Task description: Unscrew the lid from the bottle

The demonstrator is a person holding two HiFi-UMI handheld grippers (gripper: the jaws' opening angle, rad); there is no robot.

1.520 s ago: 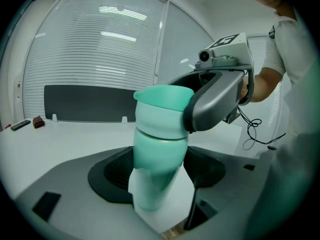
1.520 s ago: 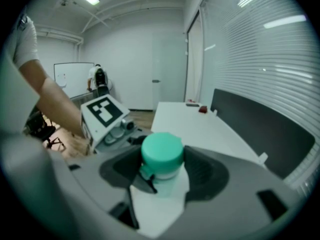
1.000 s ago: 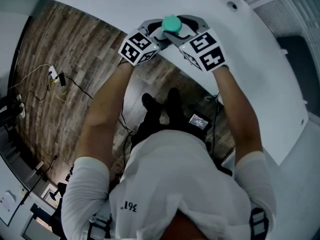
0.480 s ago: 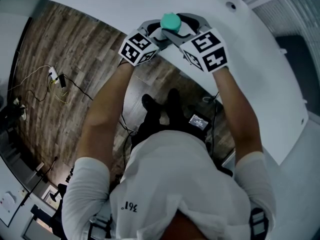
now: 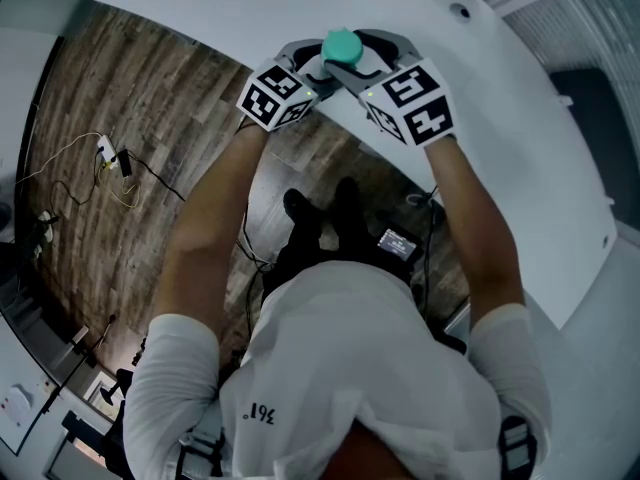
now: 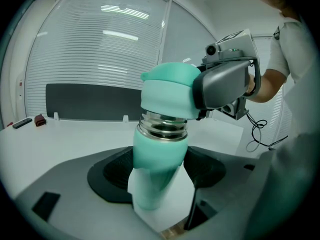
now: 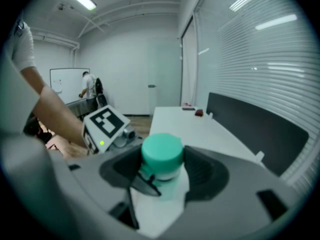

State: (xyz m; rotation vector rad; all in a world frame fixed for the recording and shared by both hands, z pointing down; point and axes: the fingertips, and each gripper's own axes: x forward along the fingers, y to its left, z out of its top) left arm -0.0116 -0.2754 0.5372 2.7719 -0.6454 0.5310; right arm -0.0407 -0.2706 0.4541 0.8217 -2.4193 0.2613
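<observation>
A teal bottle is held upright over the white table [image 5: 200, 8], between both grippers. My left gripper [image 6: 157, 166] is shut on the bottle body [image 6: 159, 159]. The silver threaded neck [image 6: 161, 128] shows bare below the teal lid [image 6: 167, 96], which sits a little tilted above it. My right gripper [image 7: 162, 165] is shut on the lid [image 7: 161, 153], seen from the left gripper view as a grey jaw [image 6: 225, 84] against the lid's side. In the head view the lid [image 5: 341, 45] shows between the left gripper [image 5: 300, 66] and the right gripper [image 5: 372, 63].
The table's near edge runs under the wrists, with wood floor and cables [image 5: 110, 158] beyond it. A red item [image 6: 40, 120] and a dark one lie far left on the table. A black panel [image 6: 90, 101] lines the window side. A person [image 7: 90, 86] stands far off.
The right gripper's marker cube has turned slightly with the lid. The left gripper and the bottle stay where they were.
</observation>
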